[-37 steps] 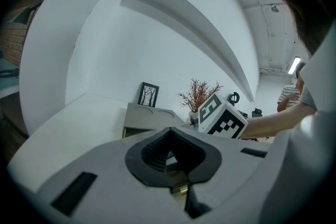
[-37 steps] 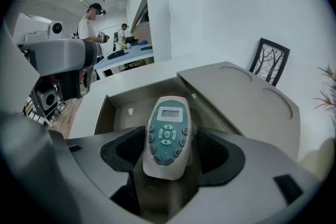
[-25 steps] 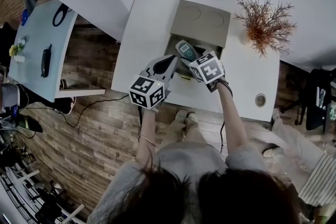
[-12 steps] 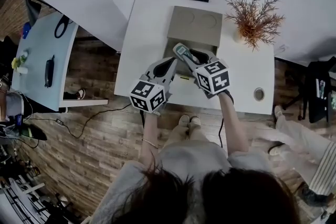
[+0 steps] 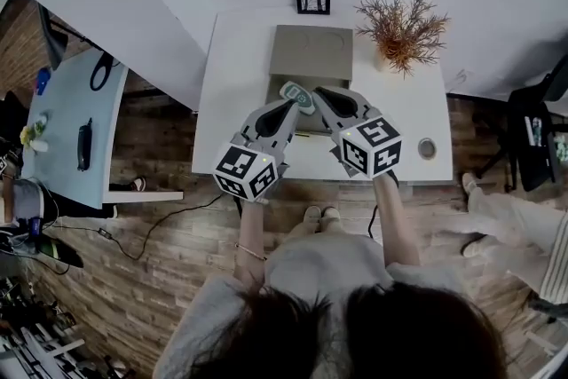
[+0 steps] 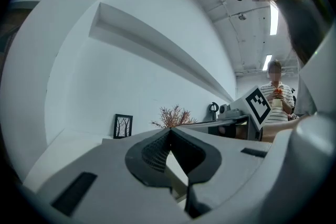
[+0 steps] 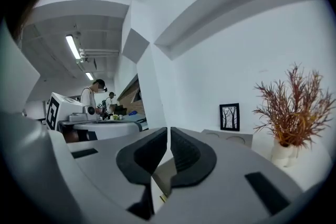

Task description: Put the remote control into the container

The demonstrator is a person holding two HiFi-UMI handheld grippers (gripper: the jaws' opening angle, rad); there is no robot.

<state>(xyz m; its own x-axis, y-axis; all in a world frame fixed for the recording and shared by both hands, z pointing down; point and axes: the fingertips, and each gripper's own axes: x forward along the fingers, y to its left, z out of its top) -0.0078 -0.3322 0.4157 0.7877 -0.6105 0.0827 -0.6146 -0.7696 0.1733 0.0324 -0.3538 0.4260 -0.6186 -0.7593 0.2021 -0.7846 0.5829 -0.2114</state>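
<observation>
step: get remote into box | where: small grey-green plastic remote control [image 5: 298, 95] is at the mouth of the open brown cardboard container [image 5: 311, 56] on the white bench [image 5: 238, 84]; all the way in or not, cannot tell | left hand-held gripper [image 6: 169, 131]: jaws together, holding nothing | right hand-held gripper [image 7: 168, 131]: jaws closing, nothing between | do well: probably push softly with 1 tip until it lies flat inside

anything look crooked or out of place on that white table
Only the remote control: it sits at a slant in the mouth of the open container, not squared with its walls. Whether it lies flat or leans can't be told. Nothing else stands out.
</observation>
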